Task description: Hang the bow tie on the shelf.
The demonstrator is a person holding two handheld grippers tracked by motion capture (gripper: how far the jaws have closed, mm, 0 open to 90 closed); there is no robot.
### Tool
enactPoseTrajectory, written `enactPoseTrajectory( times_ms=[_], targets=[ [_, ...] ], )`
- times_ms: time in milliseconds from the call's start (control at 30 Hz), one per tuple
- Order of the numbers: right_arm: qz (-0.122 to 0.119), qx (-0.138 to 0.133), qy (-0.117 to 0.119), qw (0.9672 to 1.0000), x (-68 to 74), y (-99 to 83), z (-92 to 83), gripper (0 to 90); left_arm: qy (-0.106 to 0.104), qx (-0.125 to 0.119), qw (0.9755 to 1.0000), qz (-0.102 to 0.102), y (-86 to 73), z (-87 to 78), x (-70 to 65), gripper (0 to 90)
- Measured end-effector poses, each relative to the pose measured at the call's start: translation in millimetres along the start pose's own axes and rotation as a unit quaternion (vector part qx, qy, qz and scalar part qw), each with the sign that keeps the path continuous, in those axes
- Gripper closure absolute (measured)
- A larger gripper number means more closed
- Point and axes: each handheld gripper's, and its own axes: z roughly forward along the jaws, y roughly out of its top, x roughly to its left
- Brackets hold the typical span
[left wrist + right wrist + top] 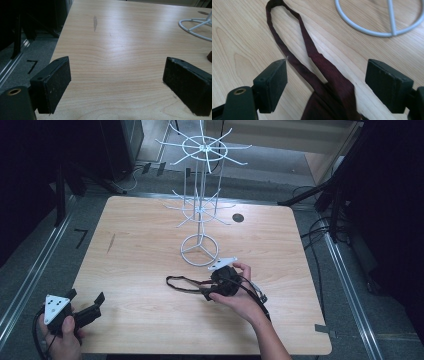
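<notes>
**Both grippers open, dark red band lying between the right jaws**

Nearest me, at the table's front left corner, I see my left gripper [89, 303] held low in the person's left hand [62, 337], with its grey three-cornered plate on top. Its two black jaws stand wide apart and hold nothing. In the left gripper view, bare wood grain of the pale wooden table [120, 50] lies between them.

A little farther in, right of centre, the person's right hand [242, 297] holds my right gripper [325, 82] just above the tabletop. Its jaws are also spread wide. The dark red, narrow fabric band [312, 57] lies flat on the wood between them, touching neither pad as far as I can tell. From the right gripper view the band forms a long loop that runs away from the jaws, its two strands meeting in a wider, bunched part close under the camera. In the high view the loop stretches leftward from the gripper across the table.

Just beyond the right gripper stands a white wire display rack [200, 195]. Its round ring base rests on the table near the band's far side but apart from it, and two tiers of spoked hooks rise above.

At the far edge I see a small dark round hole [238, 218] in the tabletop.
</notes>
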Motion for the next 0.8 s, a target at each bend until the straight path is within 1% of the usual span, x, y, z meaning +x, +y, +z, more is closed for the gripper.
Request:
enactPoseTrajectory(
  times_ms=[100,133,167,200,267,333,400,433,467,500,533,567,600,633,667,733,767,800],
  targets=[
    [-0.007,0.005,0.005,0.9999,4.0,3.6,5.1,18.8,0.000,0.000,1.0000,0.000,0.0,0.2,-0.1,8.5],
    [-0.010,0.010,0.006,0.9999,6.5,5.0,7.7,18.9,0.000,0.000,1.0000,0.000,0.1,0.2,-0.1,8.5],
    [-0.019,0.019,0.008,0.9996,10.6,7.1,14.0,19.5,0.000,0.000,1.0000,0.000,0.1,0.3,0.0,8.5],
    [-0.019,0.019,0.008,0.9996,10.6,7.1,14.0,19.5,0.000,0.000,1.0000,0.000,0.1,0.4,0.0,8.5],
    [-0.025,0.028,0.004,0.9993,13.7,8.5,19.7,20.8,-0.001,0.000,1.0000,0.000,0.1,0.3,0.0,8.5],
    [-0.029,0.037,0.000,0.9989,16.4,10.0,26.3,24.3,0.000,-0.001,1.0000,0.000,0.1,0.3,-0.1,8.5],
    [-0.029,0.036,0.000,0.9989,17.4,10.2,27.9,25.7,0.000,-0.001,1.0000,0.000,0.1,0.3,-0.1,8.5],
    [-0.032,0.039,0.002,0.9987,19.6,10.1,30.3,29.8,0.000,-0.001,1.0000,-0.001,0.1,0.4,-0.3,8.5],
    [-0.032,0.039,0.002,0.9987,19.6,10.1,30.3,29.8,0.000,-0.001,1.0000,-0.001,0.1,0.5,-0.3,8.5],
    [-0.034,0.041,0.003,0.9986,21.3,9.8,31.5,32.5,0.000,-0.001,1.0000,-0.001,0.1,0.4,-0.2,8.5],
    [-0.045,0.048,0.002,0.9978,24.2,9.0,34.0,39.1,0.000,0.000,1.0000,-0.001,0.1,0.5,-0.1,8.5],
    [-0.046,0.047,0.008,0.9978,24.9,8.9,34.2,42.4,0.000,0.000,1.0000,-0.001,0.2,0.5,-0.1,8.5],
    [-0.046,0.045,0.010,0.9979,25.3,9.1,34.1,45.1,0.001,0.000,1.0000,-0.002,0.2,0.6,-0.1,8.5],
    [-0.046,0.045,0.010,0.9979,25.3,9.1,34.1,45.1,0.001,0.000,1.0000,-0.002,0.2,0.6,-0.1,8.5],
    [-0.046,0.045,0.010,0.9979,25.0,10.0,33.5,54.2,0.001,0.000,1.0000,-0.002,0.2,0.8,-0.2,8.5],
    [-0.043,0.047,0.007,0.9980,23.3,10.6,32.9,60.9,0.001,0.001,1.0000,-0.002,0.2,0.8,-0.2,8.5],
    [-0.043,0.047,0.007,0.9980,23.3,10.6,32.9,60.9,0.001,0.001,1.0000,-0.002,0.2,0.8,-0.2,8.5],
    [-0.036,0.047,0.002,0.9982,20.5,10.9,32.2,67.8,0.001,0.001,1.0000,-0.002,0.3,0.7,-0.2,8.5]
  ],
)
